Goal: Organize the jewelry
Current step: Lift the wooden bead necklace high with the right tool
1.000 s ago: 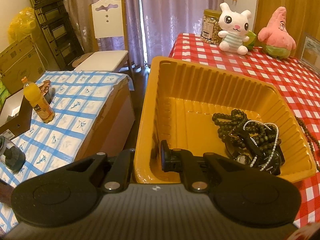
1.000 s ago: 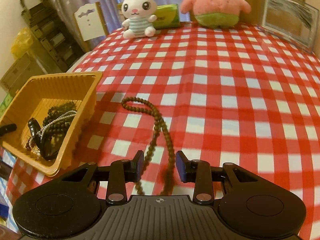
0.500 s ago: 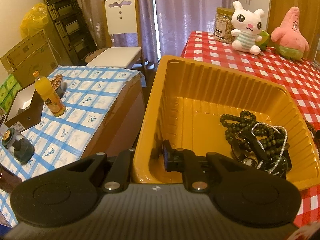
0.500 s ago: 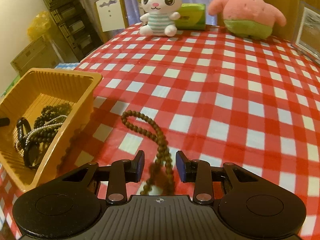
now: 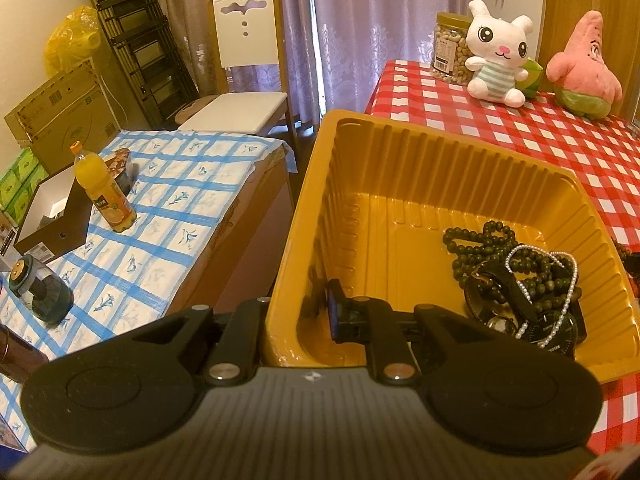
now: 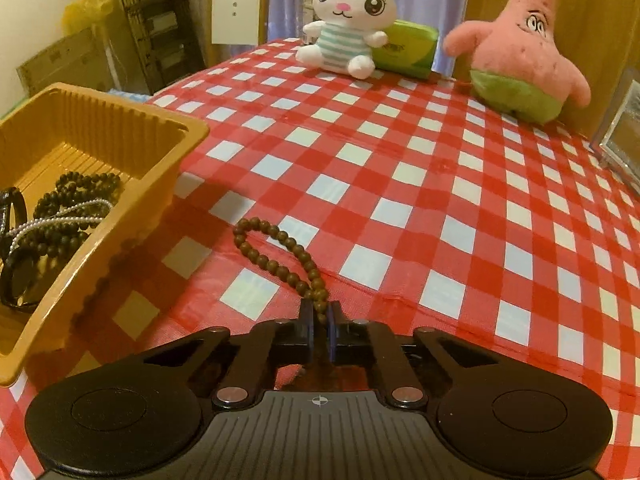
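Between the pads of the right gripper (image 6: 319, 322) sat the near end of a brown bead strand (image 6: 276, 254), the jaws clenched on it while the rest of its loop lay on the red checked worktop (image 6: 420, 184) just beside the yellow tray (image 6: 120, 120). The left gripper (image 5: 298, 312) straddled the tray's near wall, one finger outside and one inside, apparently pinching the wall to steady the tray. Inside lay dark green beads (image 5: 476, 236), a pearl strand (image 5: 560, 280) and black watches (image 5: 552, 326), tangled in the right-hand corner. Judging by this, the step in hand was picking up the last loose piece. The next move would call for lifting the strand clear of the cloth, carrying it left over the rim, and releasing without letting its tail snag the wall.
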Demonstrator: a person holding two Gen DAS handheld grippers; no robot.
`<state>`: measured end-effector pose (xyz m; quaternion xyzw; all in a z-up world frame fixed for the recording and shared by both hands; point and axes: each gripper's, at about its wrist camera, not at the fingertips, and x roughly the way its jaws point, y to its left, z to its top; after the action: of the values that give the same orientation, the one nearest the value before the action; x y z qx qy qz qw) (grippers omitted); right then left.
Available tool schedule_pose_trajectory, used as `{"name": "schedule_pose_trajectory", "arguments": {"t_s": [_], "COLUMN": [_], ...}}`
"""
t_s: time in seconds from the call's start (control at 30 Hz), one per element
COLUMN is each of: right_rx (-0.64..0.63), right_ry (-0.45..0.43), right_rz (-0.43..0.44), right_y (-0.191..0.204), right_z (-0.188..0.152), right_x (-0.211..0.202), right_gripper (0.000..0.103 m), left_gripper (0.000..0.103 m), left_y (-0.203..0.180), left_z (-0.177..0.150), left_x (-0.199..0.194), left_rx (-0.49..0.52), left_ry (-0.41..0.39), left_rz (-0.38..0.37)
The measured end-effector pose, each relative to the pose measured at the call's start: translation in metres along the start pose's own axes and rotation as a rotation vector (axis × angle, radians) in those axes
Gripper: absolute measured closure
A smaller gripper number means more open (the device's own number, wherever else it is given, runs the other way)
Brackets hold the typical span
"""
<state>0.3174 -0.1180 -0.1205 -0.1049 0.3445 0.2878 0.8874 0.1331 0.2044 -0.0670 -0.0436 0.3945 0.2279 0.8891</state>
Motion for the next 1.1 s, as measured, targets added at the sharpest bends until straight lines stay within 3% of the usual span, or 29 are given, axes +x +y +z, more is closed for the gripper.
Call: {"name": "schedule_pose_trajectory", "arguments": {"t_s": [0.23, 0.57, 1.1], "right_rx": [0.192, 0.364, 0.36], "right_ry": [-0.022, -0.17, -0.419], "right_rz": [0.083, 0.145, 0.158], "right_y": [-0.014, -0.023, -0.005], "right_z": [-0.004, 0.005, 0.042], "right_x": [-0.023, -0.099, -0.214], "right_gripper": [0.097, 0.097, 0.097], "left_gripper": [0.088, 0.089, 0.089], "left_y": [0.001, 0.002, 0.003], "left_z": [-0.001, -0.001, 0.003], "left_x": [0.001, -0.001, 0.003], "left_rx": [0.006, 0.021, 0.034], "left_ry": [-0.005, -0.013, -0.015], "left_rz": [-0.007, -0.017, -0.025]}}
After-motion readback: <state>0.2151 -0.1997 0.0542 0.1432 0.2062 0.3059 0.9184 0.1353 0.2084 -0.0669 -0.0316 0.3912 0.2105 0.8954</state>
